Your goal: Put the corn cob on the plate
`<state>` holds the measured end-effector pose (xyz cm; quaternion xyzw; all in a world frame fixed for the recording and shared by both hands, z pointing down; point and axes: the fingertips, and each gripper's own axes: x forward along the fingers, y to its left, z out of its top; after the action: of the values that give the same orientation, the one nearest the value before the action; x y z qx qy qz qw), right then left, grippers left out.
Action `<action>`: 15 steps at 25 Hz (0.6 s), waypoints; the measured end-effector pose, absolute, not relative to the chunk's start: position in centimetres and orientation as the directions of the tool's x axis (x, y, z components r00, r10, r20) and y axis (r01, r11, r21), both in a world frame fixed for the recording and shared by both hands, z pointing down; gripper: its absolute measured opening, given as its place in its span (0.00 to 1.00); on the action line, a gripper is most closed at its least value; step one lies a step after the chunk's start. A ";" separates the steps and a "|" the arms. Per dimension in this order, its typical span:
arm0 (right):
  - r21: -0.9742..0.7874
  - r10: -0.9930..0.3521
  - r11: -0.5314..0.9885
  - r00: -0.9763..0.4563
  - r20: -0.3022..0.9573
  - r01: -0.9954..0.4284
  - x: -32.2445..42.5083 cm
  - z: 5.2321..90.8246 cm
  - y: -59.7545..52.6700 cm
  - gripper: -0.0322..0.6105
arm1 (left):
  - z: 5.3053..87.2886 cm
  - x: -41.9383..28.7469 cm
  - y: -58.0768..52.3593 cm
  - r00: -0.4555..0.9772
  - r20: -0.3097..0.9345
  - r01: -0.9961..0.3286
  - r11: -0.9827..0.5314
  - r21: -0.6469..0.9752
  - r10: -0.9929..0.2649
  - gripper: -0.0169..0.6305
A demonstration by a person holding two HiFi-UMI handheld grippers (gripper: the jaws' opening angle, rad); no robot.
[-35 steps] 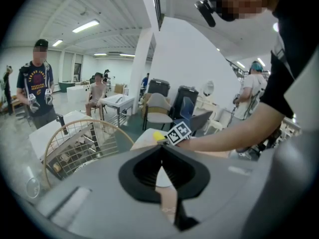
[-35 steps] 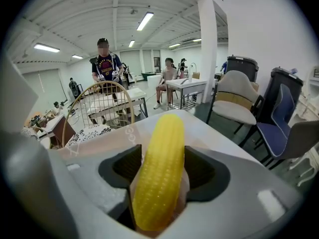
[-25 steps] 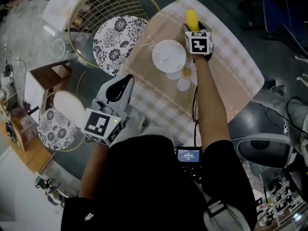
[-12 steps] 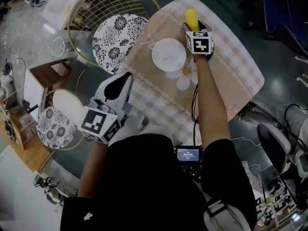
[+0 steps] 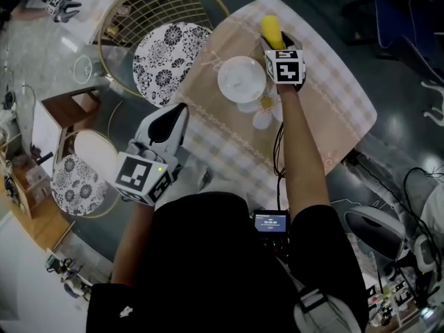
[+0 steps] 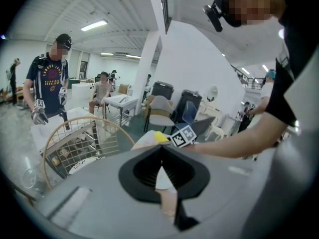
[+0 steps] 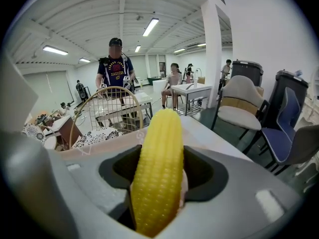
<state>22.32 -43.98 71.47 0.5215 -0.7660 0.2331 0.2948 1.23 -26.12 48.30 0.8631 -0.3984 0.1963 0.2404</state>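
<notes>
Scene: head view down onto a checked tablecloth point(image 5: 326, 96), with one gripper in each hand of a person.
Right gripper point(image 5: 277, 45): jaws closed on the corn cob point(image 5: 271, 31), which fills the gap between them in the right gripper view; most of the cob's length projects forward past the fingertips.
Left gripper point(image 5: 174, 118): jaws drawn together with nothing between them, held back near the person's body, well apart from the work.
Corn cob in the right gripper view point(image 7: 158, 168): gripped near its lower end, standing out along the jaw axis.
Plate point(image 5: 226, 83): white and bare, lying just beside the right gripper on its left, close to the marker cube.
Change over the last second: the right gripper and the cob have shifted slightly leftward, and the cob's free end now leans a little toward the plate side; the left gripper has barely moved.
Meaning for the task: the grasp looks complete and the carry appears to be only beginning; the plate holds nothing yet.
Remaining move, as judged: a short sideways transfer to the gripper's left, then release over the plate.
</notes>
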 end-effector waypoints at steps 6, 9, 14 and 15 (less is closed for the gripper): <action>-0.052 -0.653 0.389 -0.315 0.689 -0.920 20.8 70.2 -41.6 0.45 | 47.6 1.2 -25.7 0.609 0.516 -0.780 -0.572 0.254 -0.603 0.03; -0.060 -0.640 0.408 -0.332 0.693 -0.911 20.0 70.1 -40.0 0.45 | 47.3 1.1 -25.7 0.608 0.510 -0.783 -0.568 0.254 -0.609 0.03; -0.076 -0.616 0.444 -0.366 0.698 -0.893 18.4 70.5 -37.2 0.45 | 47.9 0.8 -24.6 0.603 0.525 -0.782 -0.576 0.239 -0.601 0.03; -0.082 -0.609 0.452 -0.374 0.699 -0.888 17.9 70.5 -36.5 0.45 | 48.0 0.7 -24.4 0.605 0.527 -0.780 -0.579 0.238 -0.598 0.03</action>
<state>17.92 -36.55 70.52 0.4702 -0.7962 0.2303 0.3031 0.74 -24.40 47.97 0.8660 -0.3976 0.1991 0.2288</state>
